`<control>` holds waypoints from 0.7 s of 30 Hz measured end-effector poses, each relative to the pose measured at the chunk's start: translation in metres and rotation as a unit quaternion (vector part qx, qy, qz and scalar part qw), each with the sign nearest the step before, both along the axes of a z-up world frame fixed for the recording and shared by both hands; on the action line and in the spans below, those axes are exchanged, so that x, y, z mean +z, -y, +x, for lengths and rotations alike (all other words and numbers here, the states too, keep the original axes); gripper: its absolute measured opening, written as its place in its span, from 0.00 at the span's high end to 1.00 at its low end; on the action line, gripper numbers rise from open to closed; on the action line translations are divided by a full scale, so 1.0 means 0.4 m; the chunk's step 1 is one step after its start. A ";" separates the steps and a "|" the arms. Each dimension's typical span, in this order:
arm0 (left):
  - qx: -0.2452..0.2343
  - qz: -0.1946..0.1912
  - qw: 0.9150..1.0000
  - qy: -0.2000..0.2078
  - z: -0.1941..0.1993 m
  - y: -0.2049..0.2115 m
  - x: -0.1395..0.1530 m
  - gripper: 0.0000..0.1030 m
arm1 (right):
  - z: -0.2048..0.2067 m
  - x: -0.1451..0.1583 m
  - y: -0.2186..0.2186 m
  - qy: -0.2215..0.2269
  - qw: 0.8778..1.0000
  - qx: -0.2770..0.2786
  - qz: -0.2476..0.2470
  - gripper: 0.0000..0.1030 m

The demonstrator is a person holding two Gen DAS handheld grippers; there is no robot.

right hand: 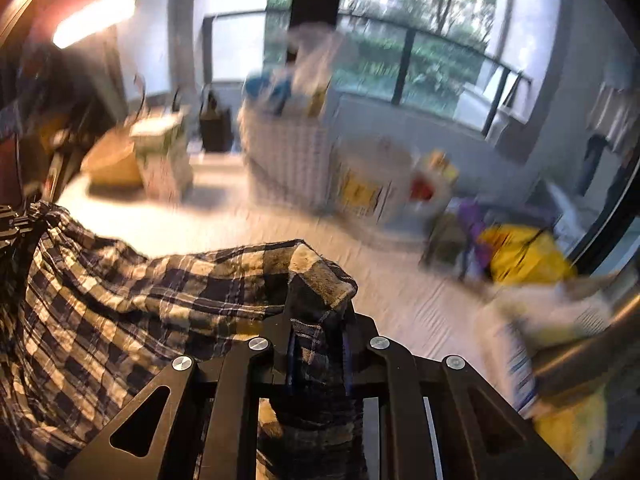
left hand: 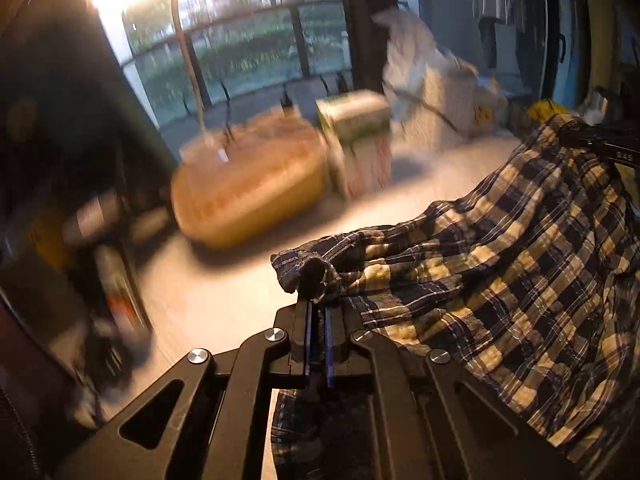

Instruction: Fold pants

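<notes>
The pants (left hand: 500,264) are navy-and-cream plaid cloth, stretched between my two grippers above a pale table. My left gripper (left hand: 318,280) is shut on one corner of their edge, and the fabric bunches around its fingertips. From there the cloth runs right and up to the other gripper's black frame (left hand: 612,148) at the far right. In the right wrist view the pants (right hand: 132,280) spread to the left, and my right gripper (right hand: 318,312) is shut on a thick fold of them that covers its fingertips. The left gripper's frame (right hand: 12,224) shows at the left edge.
On the pale table (left hand: 224,300) stand a tan oval basket (left hand: 248,184), a green-and-white carton (left hand: 356,140) and a white wicker basket (right hand: 288,156). A yellow bag (right hand: 524,256) and a white package (right hand: 540,320) lie to the right. Dark clutter lines the left edge; windows are behind.
</notes>
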State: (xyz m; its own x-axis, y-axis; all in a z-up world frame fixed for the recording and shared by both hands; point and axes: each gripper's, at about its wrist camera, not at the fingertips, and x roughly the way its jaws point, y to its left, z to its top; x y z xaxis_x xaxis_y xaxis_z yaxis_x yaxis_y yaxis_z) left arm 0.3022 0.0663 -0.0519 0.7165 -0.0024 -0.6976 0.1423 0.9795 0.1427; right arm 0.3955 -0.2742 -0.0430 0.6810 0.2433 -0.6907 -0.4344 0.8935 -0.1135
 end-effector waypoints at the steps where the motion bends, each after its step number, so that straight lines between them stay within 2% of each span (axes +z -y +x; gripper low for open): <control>1: 0.003 0.003 1.000 0.013 0.020 -0.009 0.023 0.96 | 0.009 0.019 0.002 0.011 1.000 -0.005 0.002 0.83; 3: 0.005 0.007 1.000 0.025 0.056 -0.023 0.050 0.96 | 0.035 0.061 0.004 0.031 0.999 -0.020 0.013 0.84; 5: 0.010 0.005 1.000 0.019 0.106 -0.042 0.060 0.94 | 0.052 0.078 0.001 0.039 0.999 -0.025 0.017 0.83; 6: 0.017 -0.002 1.000 0.015 0.124 -0.054 0.058 0.91 | 0.069 0.078 0.000 0.038 0.999 -0.028 0.019 0.83; 8: 0.035 -0.003 0.999 0.010 0.158 -0.072 0.044 0.91 | 0.098 0.061 -0.006 0.031 0.999 -0.035 0.015 0.83; 9: 0.048 0.002 0.999 0.002 0.167 -0.085 0.037 0.85 | 0.120 0.040 -0.008 0.027 0.999 -0.046 0.005 0.83; 11: 0.059 -0.016 0.998 -0.013 0.148 -0.113 0.032 0.72 | 0.152 -0.005 -0.008 0.008 0.998 -0.058 -0.010 0.82; 13: 0.059 -0.034 0.998 -0.017 0.108 -0.115 0.041 0.64 | 0.170 -0.037 -0.006 -0.024 0.998 -0.063 -0.011 0.67; 15: 0.052 -0.029 0.998 -0.017 0.052 -0.101 0.052 0.51 | 0.140 -0.029 0.012 -0.014 0.998 -0.061 -0.001 0.31; 16: 0.045 -0.039 0.998 -0.020 0.013 -0.093 0.057 0.49 | 0.121 -0.025 0.022 -0.008 0.998 -0.060 0.001 0.27; 18: 0.032 -0.074 0.996 -0.034 -0.045 -0.090 0.045 0.37 | 0.069 -0.003 0.055 -0.001 0.998 -0.057 0.004 0.26; 21: 0.034 -0.111 0.991 -0.064 -0.127 -0.079 0.009 0.35 | -0.016 0.010 0.101 -0.005 0.998 -0.058 0.016 0.26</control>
State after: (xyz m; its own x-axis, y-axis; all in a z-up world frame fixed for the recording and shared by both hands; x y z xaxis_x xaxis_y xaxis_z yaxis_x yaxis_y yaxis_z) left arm 0.2512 0.0979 -0.0483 0.6261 -0.1202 -0.7704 0.0775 0.9927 -0.0919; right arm 0.3891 -0.3147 -0.0392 0.6984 0.1860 -0.6912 -0.3295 0.9408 -0.0798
